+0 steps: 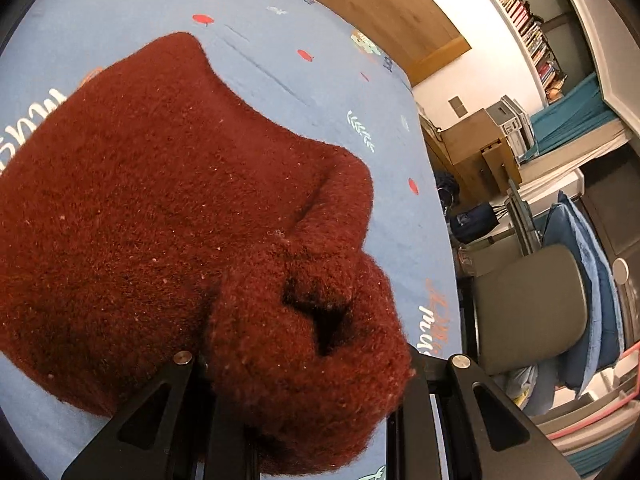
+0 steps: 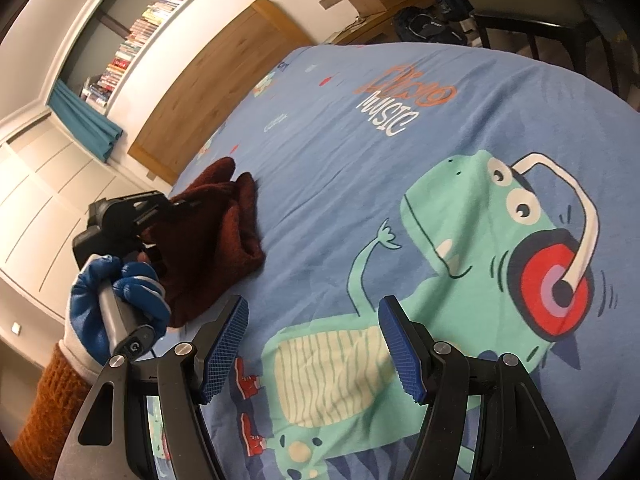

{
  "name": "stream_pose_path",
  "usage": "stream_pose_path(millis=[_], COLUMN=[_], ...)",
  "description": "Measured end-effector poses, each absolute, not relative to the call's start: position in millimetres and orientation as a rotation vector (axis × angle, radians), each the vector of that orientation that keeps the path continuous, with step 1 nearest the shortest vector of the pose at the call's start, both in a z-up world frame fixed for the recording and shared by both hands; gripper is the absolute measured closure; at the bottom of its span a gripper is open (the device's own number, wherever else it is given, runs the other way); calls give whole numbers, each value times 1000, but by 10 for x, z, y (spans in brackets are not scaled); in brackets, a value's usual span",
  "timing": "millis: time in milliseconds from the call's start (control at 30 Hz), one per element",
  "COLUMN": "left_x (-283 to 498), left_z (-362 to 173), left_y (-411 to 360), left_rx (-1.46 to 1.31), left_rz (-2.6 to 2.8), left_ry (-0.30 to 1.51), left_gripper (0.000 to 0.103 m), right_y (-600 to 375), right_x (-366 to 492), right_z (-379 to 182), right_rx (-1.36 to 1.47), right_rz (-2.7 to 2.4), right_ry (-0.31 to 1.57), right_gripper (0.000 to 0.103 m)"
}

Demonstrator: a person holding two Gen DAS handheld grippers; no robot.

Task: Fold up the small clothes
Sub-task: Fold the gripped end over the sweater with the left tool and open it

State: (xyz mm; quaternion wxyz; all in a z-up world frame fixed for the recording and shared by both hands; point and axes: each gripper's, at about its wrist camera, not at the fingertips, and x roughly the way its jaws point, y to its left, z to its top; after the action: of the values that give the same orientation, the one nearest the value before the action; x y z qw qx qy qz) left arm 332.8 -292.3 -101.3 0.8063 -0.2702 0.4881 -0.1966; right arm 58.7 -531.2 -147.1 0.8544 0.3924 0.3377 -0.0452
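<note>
A dark red fuzzy garment [image 1: 168,208] lies on the blue dinosaur-print sheet [image 1: 304,76]. My left gripper [image 1: 316,392] is shut on a bunched edge of it, and the cloth hides the fingertips. In the right wrist view the same red garment [image 2: 224,232] lies at the left, with the left gripper [image 2: 132,216] held over it by a blue-gloved hand [image 2: 116,300]. My right gripper [image 2: 316,344] is open and empty, its blue pads [image 2: 226,344] above the dinosaur print [image 2: 460,264], to the right of the garment.
The sheet [image 2: 400,152] covers the whole work surface. A grey chair [image 1: 528,308] and cardboard boxes [image 1: 476,144] stand past its edge. A wooden headboard [image 2: 224,80] and a bookshelf [image 2: 152,24] are behind.
</note>
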Motion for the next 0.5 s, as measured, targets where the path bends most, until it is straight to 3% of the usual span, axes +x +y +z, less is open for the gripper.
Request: stream_pose_path(millis=[333,433,500], left_x=[3394,3430,3519], left_z=[-1093,-1086,-1052], left_y=[-3357,-3423,-3484], left_rx=[-469,-476,-498], left_rz=[-394,-413,-434], left_ry=[1091,1101,1105], left_gripper=[83,76,64], right_y=[-5203,-5191,-5178], right_x=[612,617,624], right_z=[-1407,-1403,-1387], right_rx=[796,794,788], right_rz=[-89,-92,-93], right_ry=[724,728,730], right_gripper=[34,34,34])
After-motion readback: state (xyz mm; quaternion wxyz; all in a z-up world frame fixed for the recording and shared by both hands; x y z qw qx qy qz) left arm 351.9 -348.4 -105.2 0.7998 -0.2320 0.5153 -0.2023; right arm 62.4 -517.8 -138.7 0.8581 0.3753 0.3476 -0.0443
